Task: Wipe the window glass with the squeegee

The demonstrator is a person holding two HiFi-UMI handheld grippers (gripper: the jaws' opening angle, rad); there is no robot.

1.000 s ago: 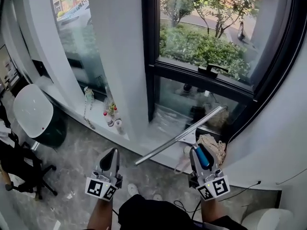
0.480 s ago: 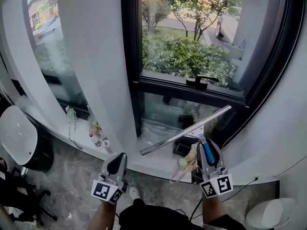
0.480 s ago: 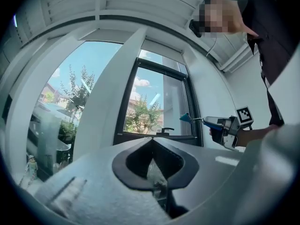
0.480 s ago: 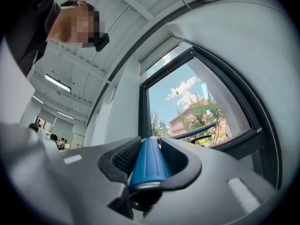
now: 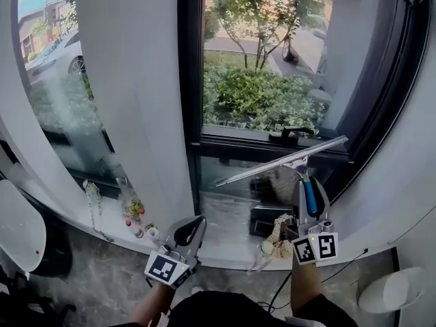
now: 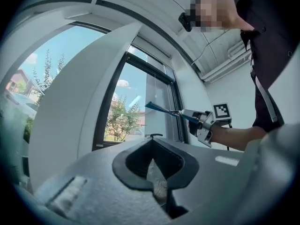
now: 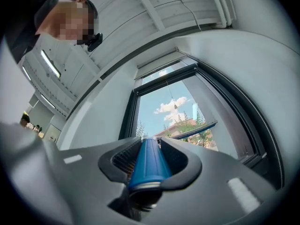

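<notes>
The squeegee (image 5: pixel 283 162) has a long metal blade and a blue handle (image 7: pixel 149 168). My right gripper (image 5: pixel 306 191) is shut on that handle and holds the blade slanted, its right end higher, in front of the window's dark cross bar. The blade spans the join between the upper window glass (image 5: pixel 266 67) and the lower pane (image 5: pixel 228 179); I cannot tell whether it touches. My left gripper (image 5: pixel 196 222) hangs low beside the white pillar, shut with nothing in it. The left gripper view shows the blade (image 6: pixel 161 109) out ahead of the right gripper (image 6: pixel 201 121).
A wide white pillar (image 5: pixel 136 94) stands left of the window. A black window handle (image 5: pixel 289 136) sits on the cross bar. Small bottles (image 5: pixel 133 213) and a crumpled cloth (image 5: pixel 279 234) lie on the sill. A cable (image 5: pixel 279 291) runs over the floor, with a white bin (image 5: pixel 388 290) at the right.
My right gripper has lifted the squeegee from near the sill up to the cross bar. The left gripper has drifted right and a little forward, and the head view has tilted upward.
</notes>
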